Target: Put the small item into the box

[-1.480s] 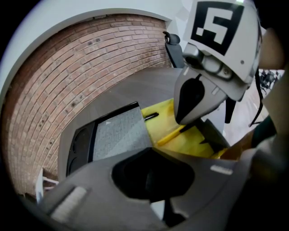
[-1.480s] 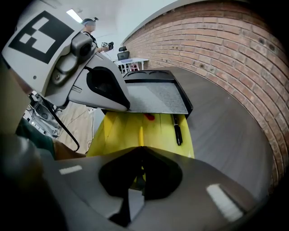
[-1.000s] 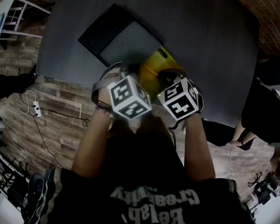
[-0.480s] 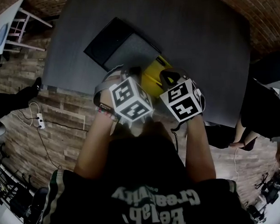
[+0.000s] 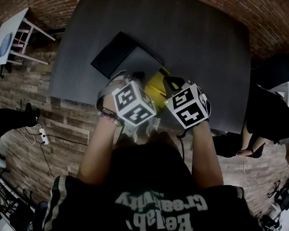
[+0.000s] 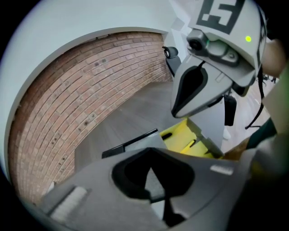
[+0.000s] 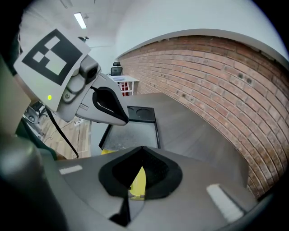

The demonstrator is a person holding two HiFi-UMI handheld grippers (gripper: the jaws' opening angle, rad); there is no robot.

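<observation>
While both grippers are held close together over the near edge of the desk (image 5: 199,44), the task is judged to stand at or near its start. On the left gripper (image 6: 152,158) the jaws are drawn together to a thin slit with nothing between them. Only the grey foam (image 5: 140,60) of the black case (image 5: 115,54) shows through the gap. On the right gripper (image 7: 142,158) the jaws are likewise brought together and grip nothing that can be made out. The yellow sliver seen through their gap is judged to be the yellow box (image 5: 155,84) lying beneath, not a held object. The yellow box sits open on the desk, just beside the black case and directly ahead of the two grippers, and its divided interior is visible in the left gripper view. The small item cannot be picked out in any view: it may be hidden under the grippers or too small to tell. Nothing shows it lying in the box. What remains, by this reading, is to locate and grasp the item, carry it over the box and release it inside.
</observation>
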